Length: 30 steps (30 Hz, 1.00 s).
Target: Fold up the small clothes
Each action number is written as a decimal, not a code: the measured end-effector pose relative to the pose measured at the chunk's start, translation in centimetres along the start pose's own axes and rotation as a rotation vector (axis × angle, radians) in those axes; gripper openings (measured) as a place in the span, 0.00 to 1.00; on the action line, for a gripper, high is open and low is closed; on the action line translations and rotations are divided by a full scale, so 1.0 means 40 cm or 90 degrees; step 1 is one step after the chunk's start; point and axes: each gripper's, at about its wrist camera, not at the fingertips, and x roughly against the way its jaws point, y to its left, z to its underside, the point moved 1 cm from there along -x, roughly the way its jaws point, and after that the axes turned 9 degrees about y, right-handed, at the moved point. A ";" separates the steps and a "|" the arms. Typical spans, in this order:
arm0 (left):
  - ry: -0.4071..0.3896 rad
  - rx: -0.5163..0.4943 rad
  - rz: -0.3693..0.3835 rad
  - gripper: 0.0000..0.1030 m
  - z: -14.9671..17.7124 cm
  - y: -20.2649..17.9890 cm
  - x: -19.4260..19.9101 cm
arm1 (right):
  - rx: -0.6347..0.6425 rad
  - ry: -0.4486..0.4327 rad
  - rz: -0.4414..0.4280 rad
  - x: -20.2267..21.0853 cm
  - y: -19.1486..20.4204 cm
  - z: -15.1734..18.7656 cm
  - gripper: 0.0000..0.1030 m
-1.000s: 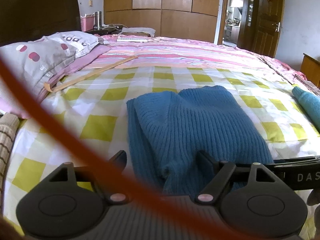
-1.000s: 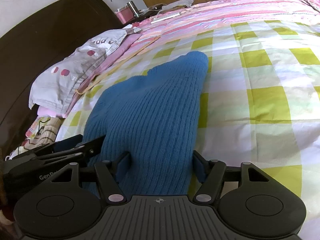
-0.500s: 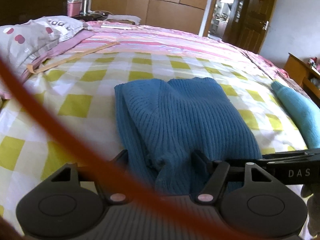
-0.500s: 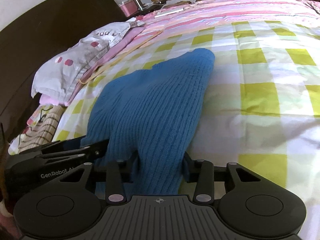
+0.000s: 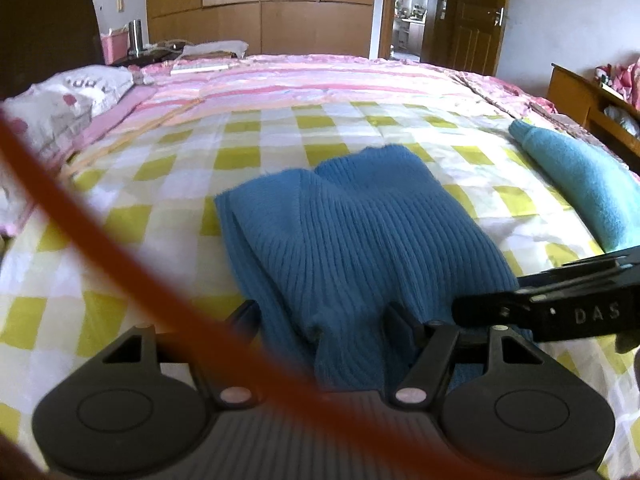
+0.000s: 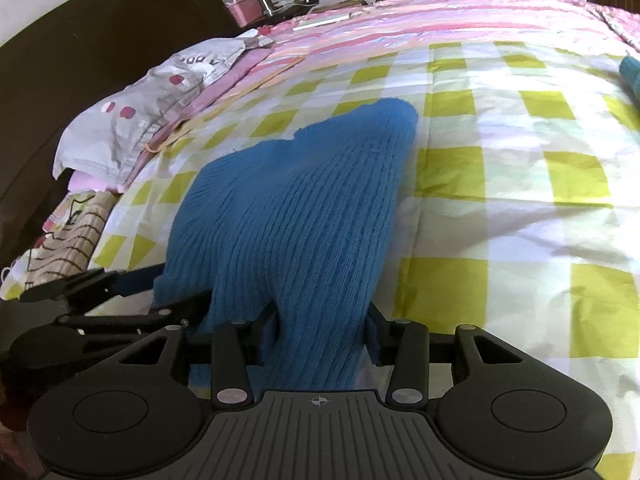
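Sweater point(image 5: 360, 232): on the bed point(image 5: 160, 184); long axis runs toward 12 o'clock.
Left gripper point(image 5: 320, 320): your jaws clamp its near edge.
Right gripper point(image 6: 320, 320): clamped alongside, equally near.

Sweater point(image 5: 356, 236) on bed point(image 5: 168, 200); towel point(image 5: 580, 184) right.

Left gripper point(image 5: 320, 320): your fingers pinch the sweater point(image 5: 352, 232) hem, low over the bed.
Right gripper point(image 6: 322, 328): your fingers clamp the same hem, just beside the left.
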 end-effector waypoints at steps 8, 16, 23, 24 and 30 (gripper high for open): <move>-0.046 -0.009 -0.049 0.70 -0.075 0.014 0.002 | 0.085 -0.068 0.061 0.080 0.051 0.017 0.43; -0.021 0.002 -0.072 0.71 -0.118 0.038 -0.089 | 0.109 -0.094 -0.009 0.087 0.104 0.017 0.38; -0.013 0.016 -0.074 0.77 -0.119 0.054 -0.111 | 0.156 -0.054 -0.060 0.001 0.178 0.017 0.34; -0.013 0.017 -0.074 0.77 -0.118 0.055 -0.112 | 0.163 -0.042 -0.064 -0.014 0.186 0.019 0.34; -0.013 0.022 -0.075 0.77 -0.111 0.063 -0.094 | 0.164 -0.009 -0.062 -0.058 0.199 0.035 0.34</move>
